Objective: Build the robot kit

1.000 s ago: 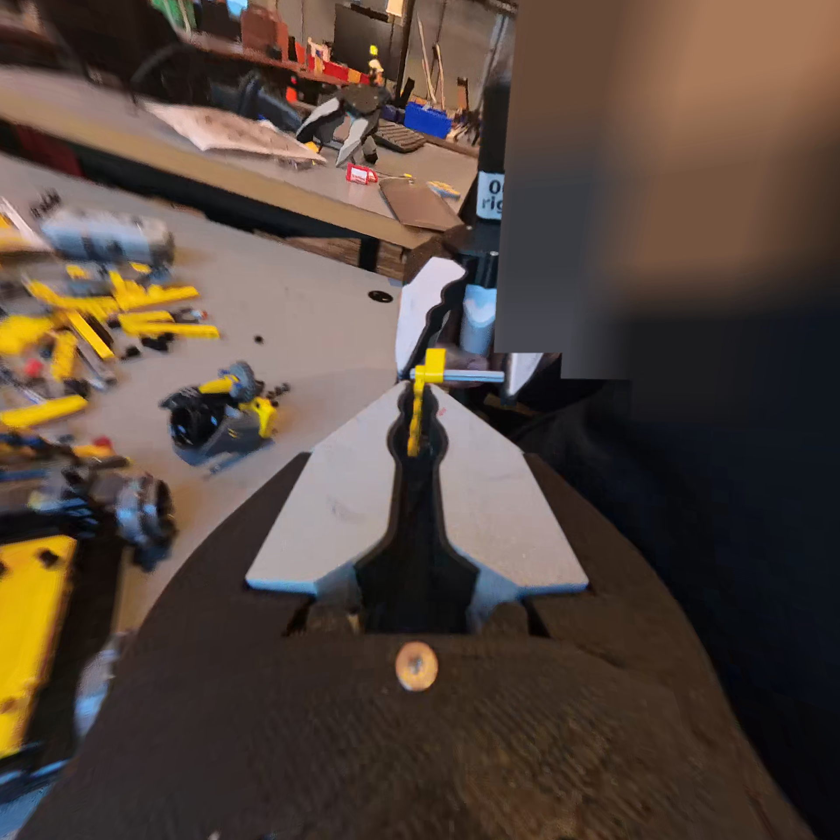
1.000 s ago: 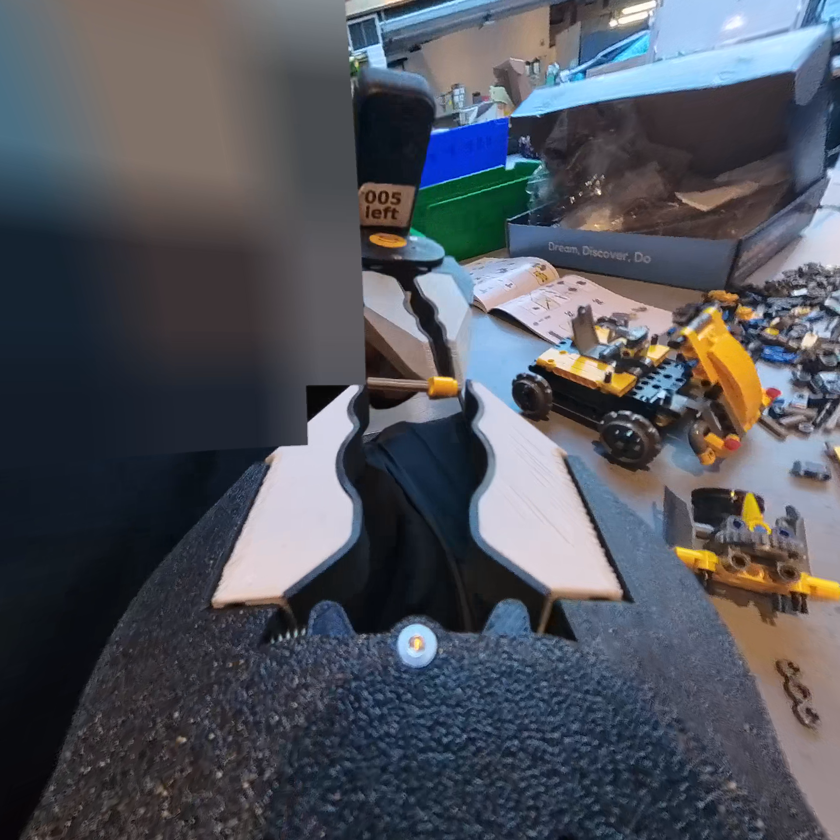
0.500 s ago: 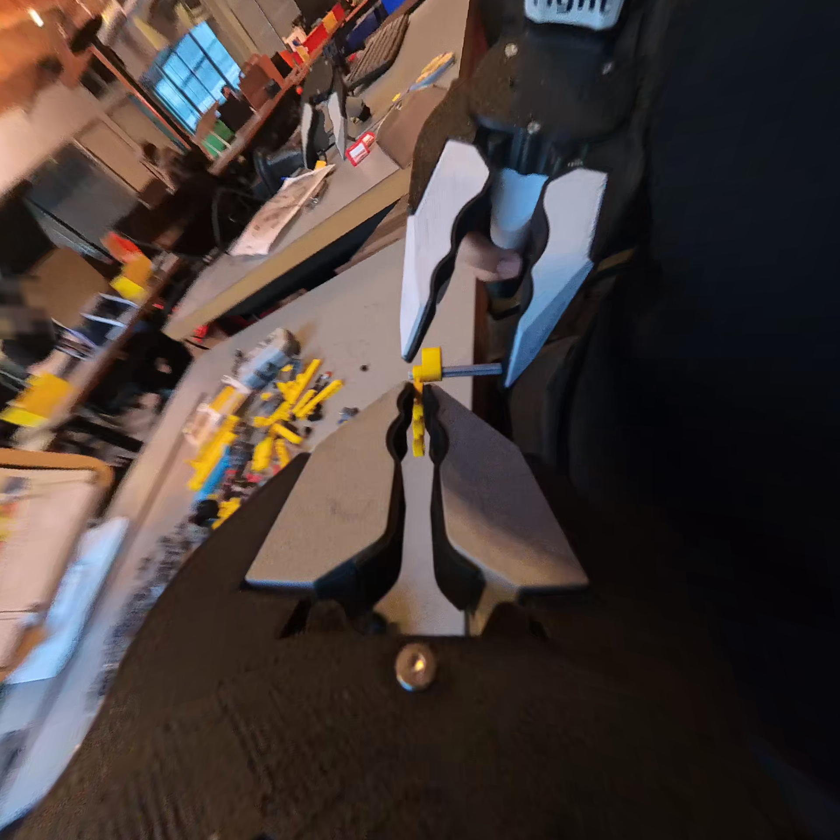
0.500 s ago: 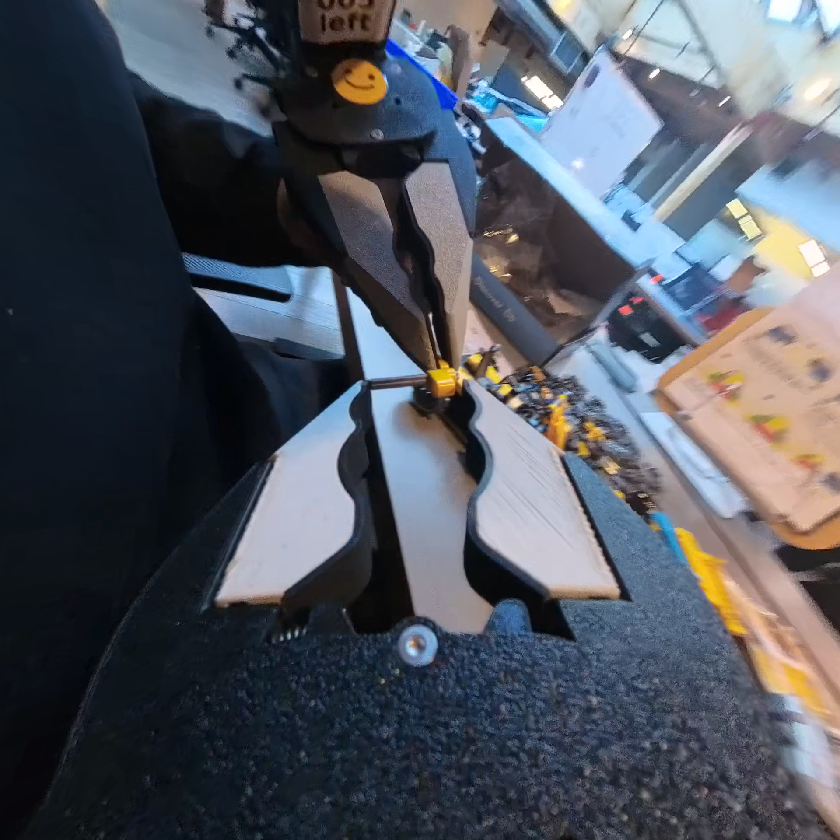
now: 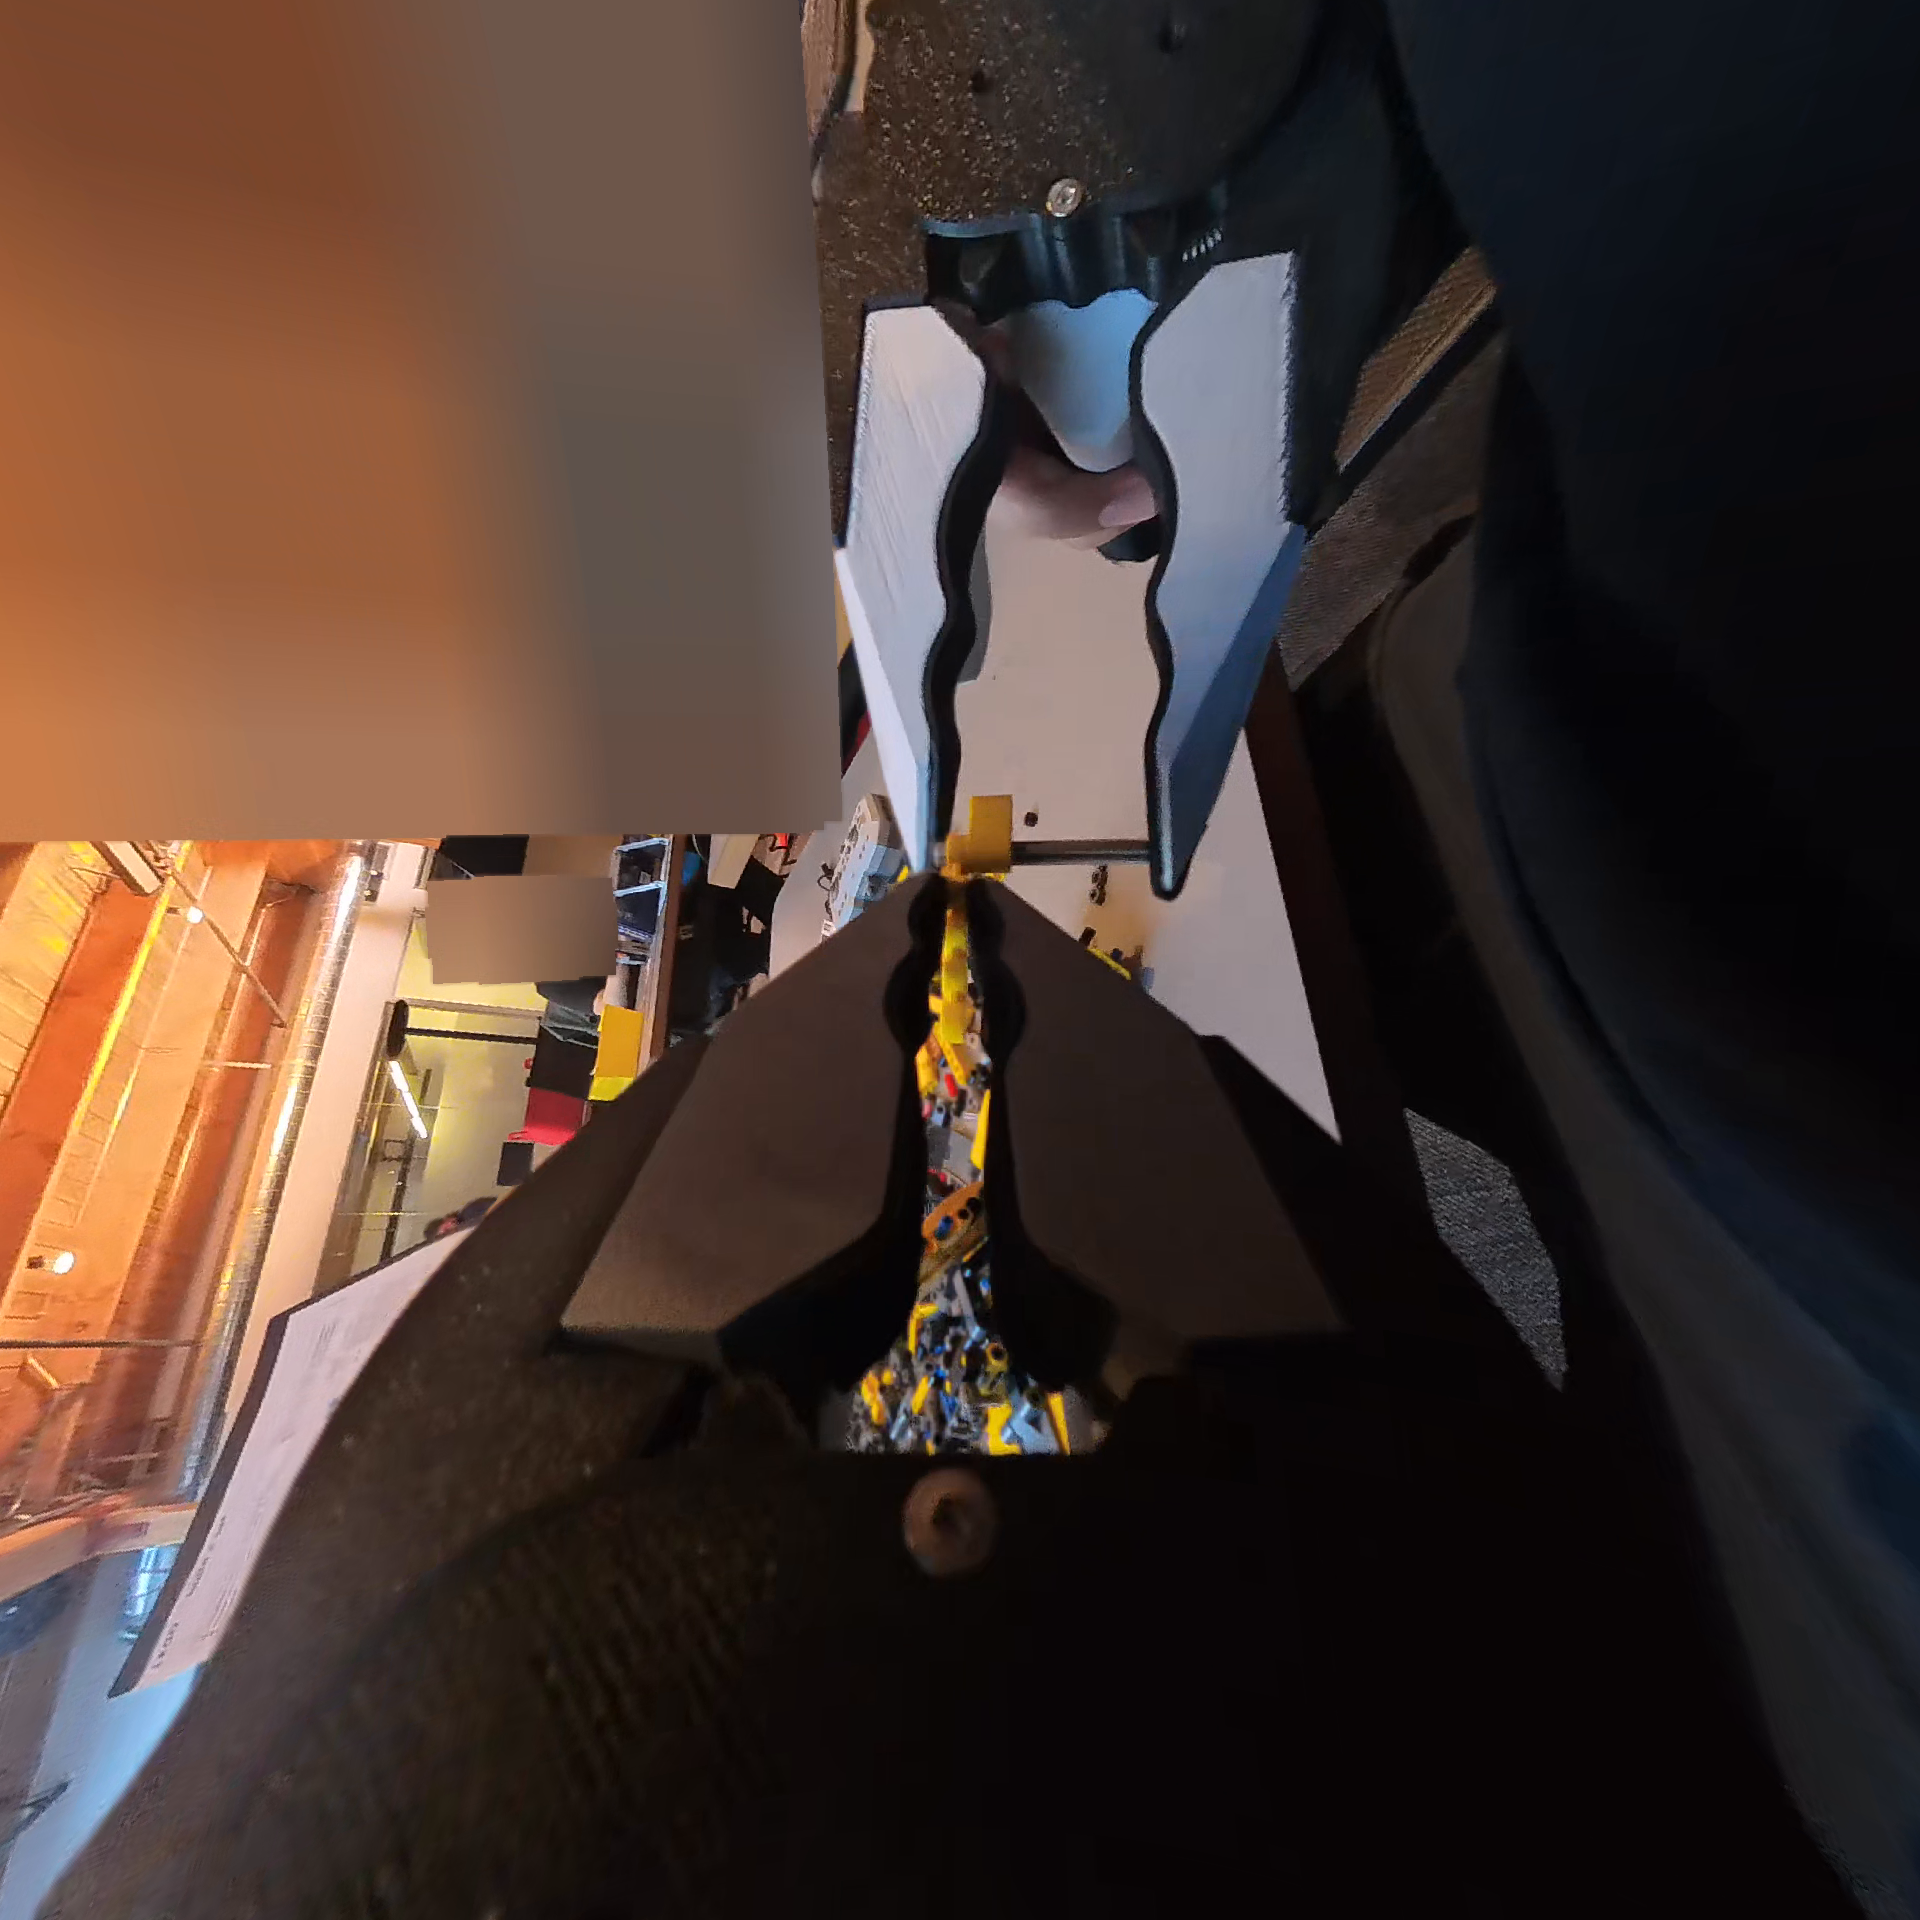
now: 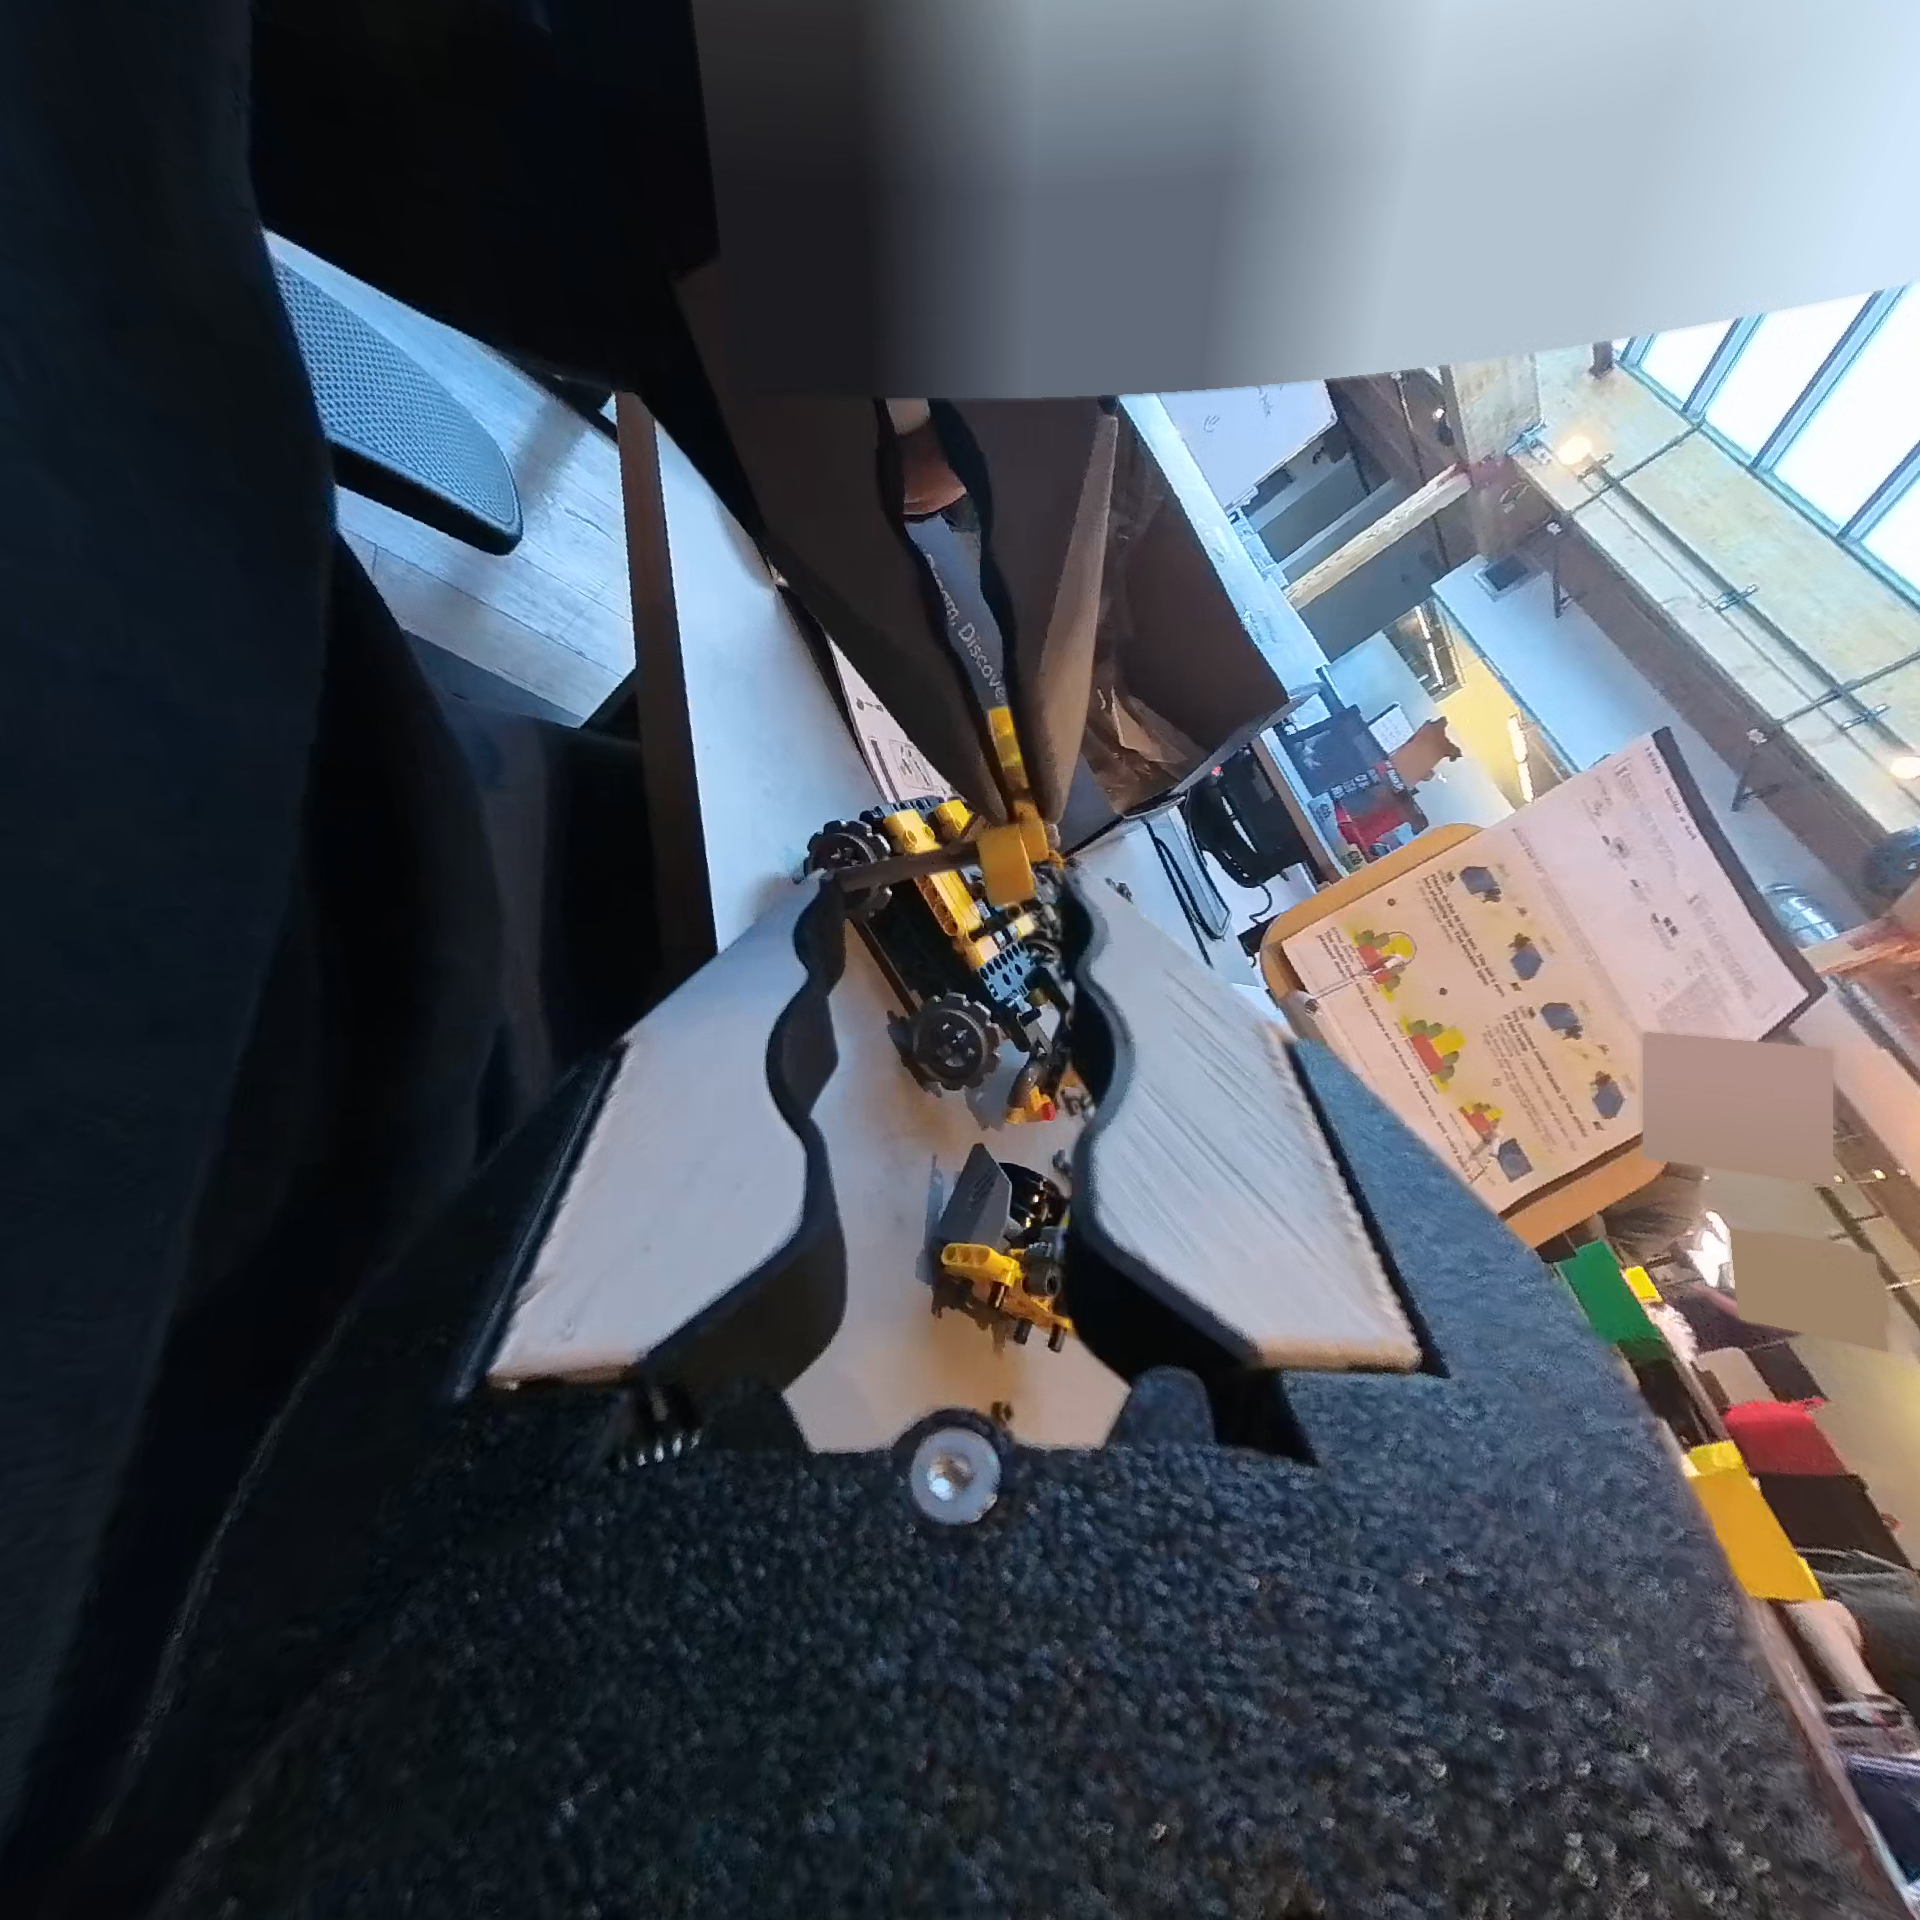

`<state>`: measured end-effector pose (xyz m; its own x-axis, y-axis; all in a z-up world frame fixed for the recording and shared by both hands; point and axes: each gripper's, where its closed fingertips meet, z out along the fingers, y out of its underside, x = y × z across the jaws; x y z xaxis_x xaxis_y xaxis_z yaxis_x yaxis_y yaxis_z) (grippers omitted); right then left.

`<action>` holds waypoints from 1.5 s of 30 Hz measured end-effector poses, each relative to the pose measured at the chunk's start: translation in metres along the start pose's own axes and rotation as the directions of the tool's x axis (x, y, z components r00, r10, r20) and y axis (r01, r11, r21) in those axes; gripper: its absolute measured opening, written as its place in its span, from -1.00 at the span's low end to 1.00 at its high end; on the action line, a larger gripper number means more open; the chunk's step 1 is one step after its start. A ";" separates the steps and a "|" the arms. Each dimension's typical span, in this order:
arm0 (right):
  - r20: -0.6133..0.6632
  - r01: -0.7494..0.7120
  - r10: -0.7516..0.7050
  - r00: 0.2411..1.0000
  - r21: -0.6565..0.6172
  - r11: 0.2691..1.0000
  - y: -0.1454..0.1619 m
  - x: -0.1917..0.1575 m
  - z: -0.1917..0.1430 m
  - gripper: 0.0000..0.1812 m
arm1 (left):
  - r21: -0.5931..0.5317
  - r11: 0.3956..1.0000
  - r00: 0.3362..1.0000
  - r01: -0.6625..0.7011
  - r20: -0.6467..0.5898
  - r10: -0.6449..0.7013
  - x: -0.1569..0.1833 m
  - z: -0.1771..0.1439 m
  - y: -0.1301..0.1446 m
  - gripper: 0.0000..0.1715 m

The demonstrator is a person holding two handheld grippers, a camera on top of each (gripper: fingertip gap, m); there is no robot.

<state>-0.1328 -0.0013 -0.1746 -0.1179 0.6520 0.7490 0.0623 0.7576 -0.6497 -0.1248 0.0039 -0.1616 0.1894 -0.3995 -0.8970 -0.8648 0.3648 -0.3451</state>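
My left gripper (image 5: 961, 899) is shut on a thin yellow connector piece (image 5: 985, 831) that sticks out past its tips. A dark grey axle (image 5: 1081, 852) runs sideways out of this piece. My right gripper (image 5: 1049, 868) faces the left one, and its two fingertips clamp the axle and yellow piece end to end. In the right wrist view, the right gripper (image 6: 945, 899) spans the axle (image 6: 904, 868) and the yellow piece (image 6: 1010, 857). The left gripper (image 6: 1013, 805) comes down from above onto them. Both are held in the air over the table edge.
A yellow and black toy vehicle (image 6: 956, 966) and a small grey and yellow subassembly (image 6: 1003, 1236) lie on the white table (image 6: 727, 727). Several loose pieces (image 5: 956, 1351) are scattered there. An instruction sheet (image 6: 1538, 966) stands to the right. A person's dark clothing fills one side. Less than 4 cm separates the two grippers' tips.
Both grippers have rolled together by about a quarter turn, so the table now looks tipped on its side. The hold on the yellow piece and axle is unchanged.
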 end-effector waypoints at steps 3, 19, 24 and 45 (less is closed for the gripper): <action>-0.008 0.007 -0.007 1.000 0.010 1.000 -0.002 0.002 -0.001 -0.51 | 0.001 1.000 1.000 0.007 0.007 -0.007 -0.001 0.001 0.000 -1.00; 0.078 -0.124 0.120 0.990 0.057 0.991 -0.004 -0.002 -0.003 -0.57 | 0.035 0.990 0.990 0.137 -0.035 -0.136 0.004 0.004 0.006 -0.98; 0.099 -0.178 0.171 0.980 0.075 0.981 -0.003 -0.002 -0.004 -0.59 | 0.052 0.983 0.984 0.177 -0.029 -0.175 0.001 0.005 0.005 -0.98; 0.128 -0.040 0.039 0.991 -0.002 0.999 0.004 -0.008 -0.002 -0.60 | -0.022 0.938 0.929 0.347 -0.131 -0.347 0.012 0.011 0.013 -0.99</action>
<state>-0.1298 -0.0034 -0.1828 -0.2411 0.6722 0.7000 0.0684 0.7313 -0.6787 -0.1286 0.0132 -0.1797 0.4150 -0.6078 -0.6771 -0.7552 0.1849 -0.6289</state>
